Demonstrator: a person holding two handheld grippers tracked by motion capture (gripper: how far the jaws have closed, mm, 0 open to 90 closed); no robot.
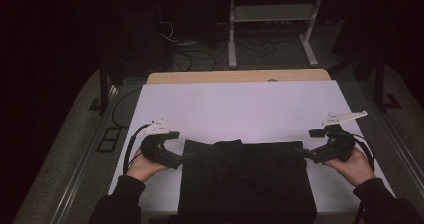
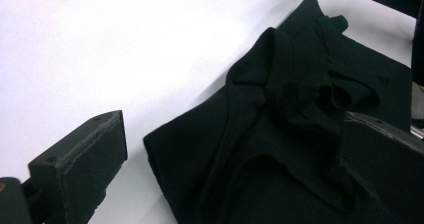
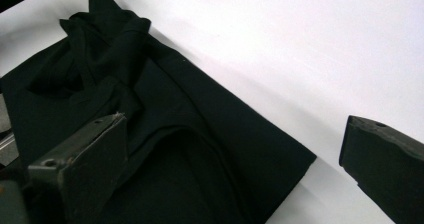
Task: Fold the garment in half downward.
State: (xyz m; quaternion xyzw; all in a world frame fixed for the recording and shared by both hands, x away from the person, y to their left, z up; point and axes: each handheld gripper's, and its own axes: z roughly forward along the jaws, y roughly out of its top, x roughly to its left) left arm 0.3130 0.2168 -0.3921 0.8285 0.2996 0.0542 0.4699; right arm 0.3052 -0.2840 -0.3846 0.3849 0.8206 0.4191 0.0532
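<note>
Jaws apart beside rumpled black garment (image 1: 245, 179).

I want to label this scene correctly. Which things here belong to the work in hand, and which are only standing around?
Part of the work:
- black folded cloth garment
- left gripper, jaws open at its corner
- right gripper, jaws open at its other corner
- white table surface

Only standing around:
- white metal frame on the floor behind
- black floor cables
</note>
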